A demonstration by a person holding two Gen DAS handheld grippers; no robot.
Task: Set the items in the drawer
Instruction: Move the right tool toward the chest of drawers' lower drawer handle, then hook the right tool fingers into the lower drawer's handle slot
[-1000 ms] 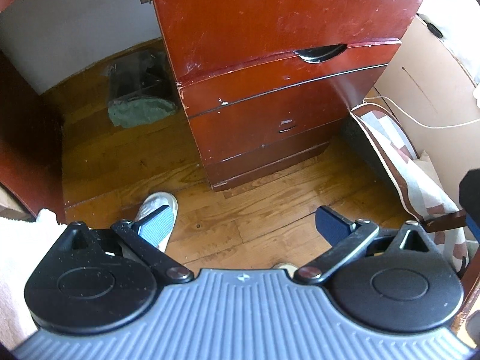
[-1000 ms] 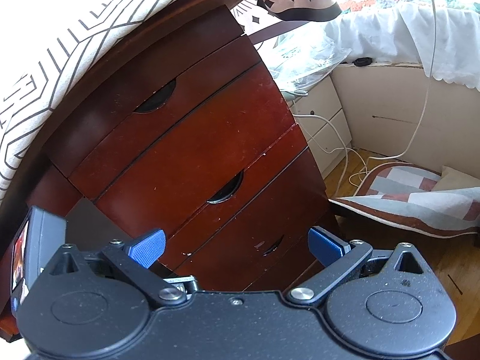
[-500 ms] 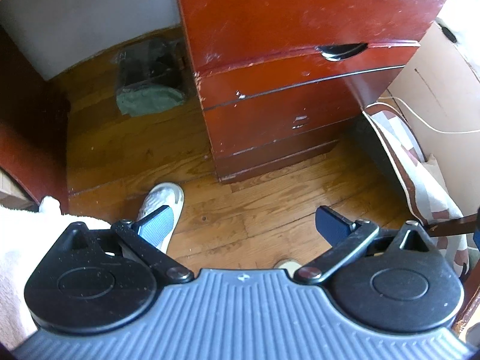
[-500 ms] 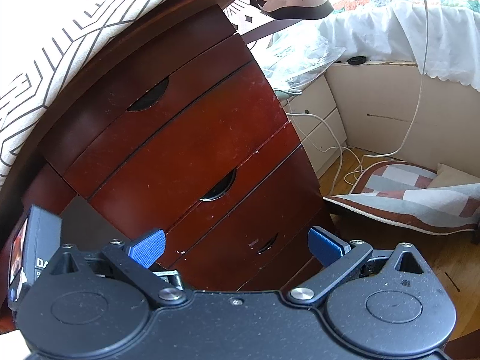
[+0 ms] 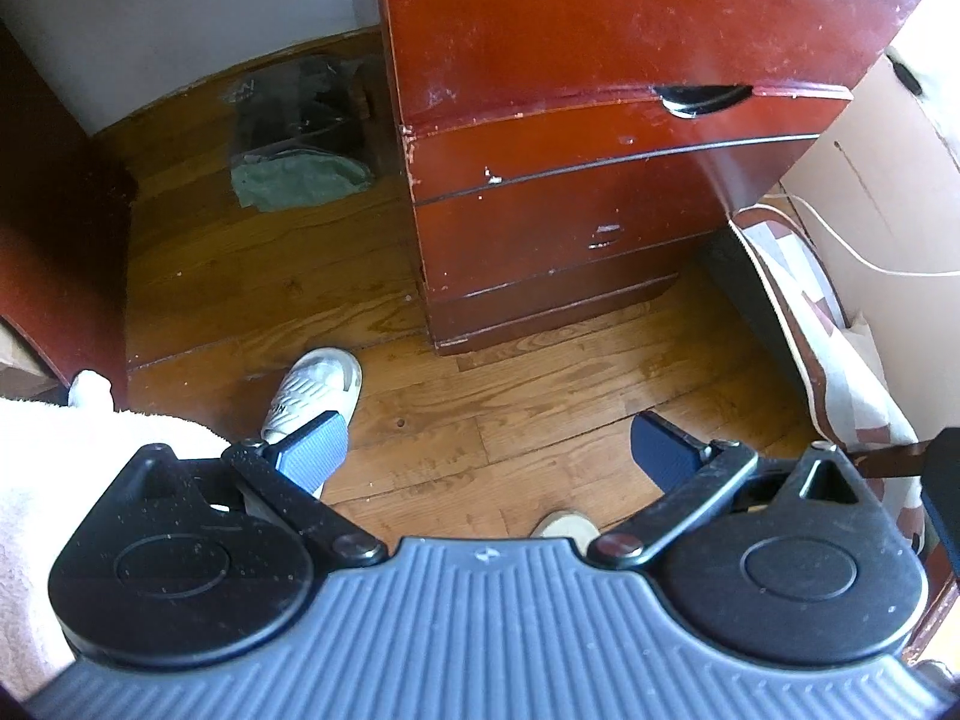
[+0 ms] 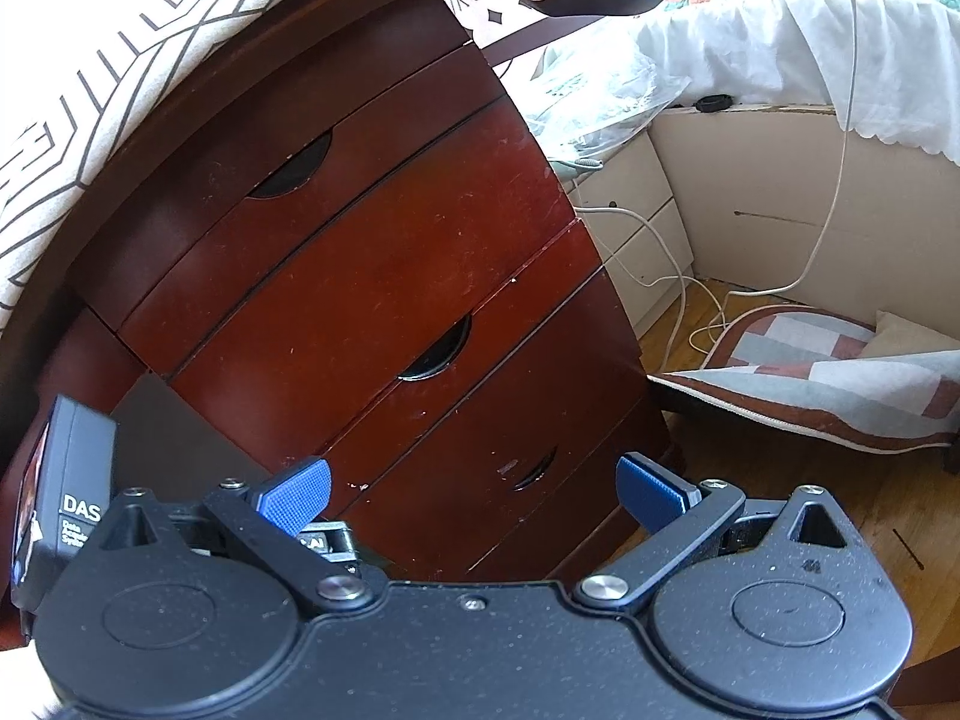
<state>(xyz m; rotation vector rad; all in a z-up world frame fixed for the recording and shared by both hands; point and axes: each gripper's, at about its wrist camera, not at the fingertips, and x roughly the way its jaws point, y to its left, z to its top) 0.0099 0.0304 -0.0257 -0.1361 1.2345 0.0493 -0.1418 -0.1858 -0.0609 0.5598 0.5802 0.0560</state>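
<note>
A dark red wooden chest of drawers (image 5: 576, 120) stands ahead with all its drawers shut; it also shows in the right wrist view (image 6: 372, 300). Each drawer has a half-moon cut-out handle (image 6: 435, 357). My left gripper (image 5: 486, 456) is open and empty, pointing down at the wooden floor in front of the chest. My right gripper (image 6: 474, 498) is open and empty, facing the drawer fronts from a short distance. No loose item for the drawer shows in either view.
A white shoe (image 5: 312, 390) stands on the floor by my left fingers. A plastic bag with green cloth (image 5: 300, 138) lies left of the chest. A patchwork cushion (image 6: 828, 384), white cables (image 6: 678, 288) and a bed (image 6: 780, 30) are to the right.
The left gripper has swung left, so the chest slid right in its view. The right gripper has shifted slightly relative to the chest. Both stay open.
</note>
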